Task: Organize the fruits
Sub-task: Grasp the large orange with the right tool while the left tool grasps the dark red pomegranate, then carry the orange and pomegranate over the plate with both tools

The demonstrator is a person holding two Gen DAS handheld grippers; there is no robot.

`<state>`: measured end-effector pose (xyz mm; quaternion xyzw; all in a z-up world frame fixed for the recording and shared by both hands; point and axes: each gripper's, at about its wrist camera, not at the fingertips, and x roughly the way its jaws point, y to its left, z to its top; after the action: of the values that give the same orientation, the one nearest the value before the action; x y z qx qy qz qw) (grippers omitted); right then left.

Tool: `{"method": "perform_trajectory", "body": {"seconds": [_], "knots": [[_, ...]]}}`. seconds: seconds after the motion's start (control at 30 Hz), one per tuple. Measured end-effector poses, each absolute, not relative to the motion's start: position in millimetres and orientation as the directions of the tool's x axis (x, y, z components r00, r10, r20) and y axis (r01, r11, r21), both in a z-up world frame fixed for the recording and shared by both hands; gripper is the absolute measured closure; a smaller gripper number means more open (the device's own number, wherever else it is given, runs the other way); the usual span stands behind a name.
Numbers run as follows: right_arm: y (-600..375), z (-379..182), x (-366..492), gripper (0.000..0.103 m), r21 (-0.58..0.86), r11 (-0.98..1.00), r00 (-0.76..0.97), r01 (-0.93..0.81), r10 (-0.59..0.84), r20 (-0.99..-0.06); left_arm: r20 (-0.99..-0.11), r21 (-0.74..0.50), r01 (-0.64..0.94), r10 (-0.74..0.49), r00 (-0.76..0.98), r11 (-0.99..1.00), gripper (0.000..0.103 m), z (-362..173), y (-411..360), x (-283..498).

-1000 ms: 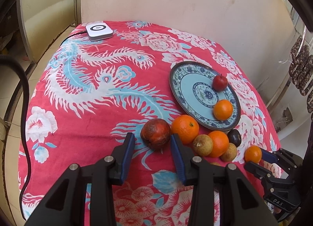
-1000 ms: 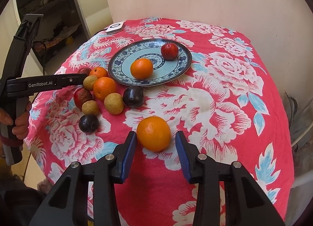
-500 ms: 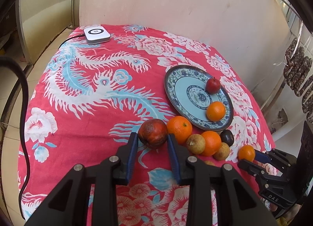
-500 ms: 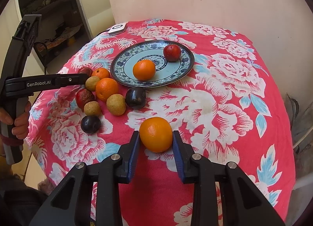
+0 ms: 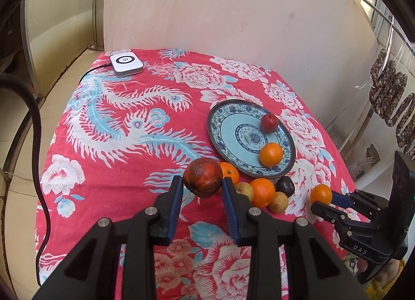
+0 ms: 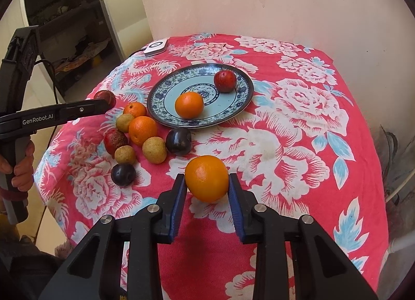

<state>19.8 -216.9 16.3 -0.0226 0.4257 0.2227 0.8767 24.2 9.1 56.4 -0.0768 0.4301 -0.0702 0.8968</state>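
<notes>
Behind the dark red fruit [image 5: 203,181] one orange of the loose cluster [image 5: 262,192] is mostly hidden. The left gripper [image 5: 199,191] has its blue fingers [image 5: 174,196] pinching that red fruit from both sides, just short of the plate [image 5: 228,144]. The right gripper [image 6: 207,195] clamps an orange [image 6: 207,178] the same way, above the red floral surface [image 6: 298,149]. On the plate lie one orange [image 6: 189,104] and one small red fruit [image 6: 225,81].

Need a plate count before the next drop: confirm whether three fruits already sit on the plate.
No: the plate holds only two, an orange and a red fruit.
</notes>
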Motion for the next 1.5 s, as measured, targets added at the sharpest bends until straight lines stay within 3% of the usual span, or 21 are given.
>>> {"method": "perform_trajectory", "body": {"seconds": [0.43,1.5], "knots": [[-221.4,40.3,51.3,0.07,0.132,0.905,0.583,-0.404,0.366,-0.725,-0.747,-0.189,0.084,-0.199,0.635,0.978,0.071,71.9,-2.6,38.5],[-201.4,48.0,144.8,0.07,0.144,0.903,0.582,-0.406,0.377,-0.721,-0.783,-0.147,0.116,-0.187,0.593,0.982,0.071,53.9,-31.9,118.4]]}}
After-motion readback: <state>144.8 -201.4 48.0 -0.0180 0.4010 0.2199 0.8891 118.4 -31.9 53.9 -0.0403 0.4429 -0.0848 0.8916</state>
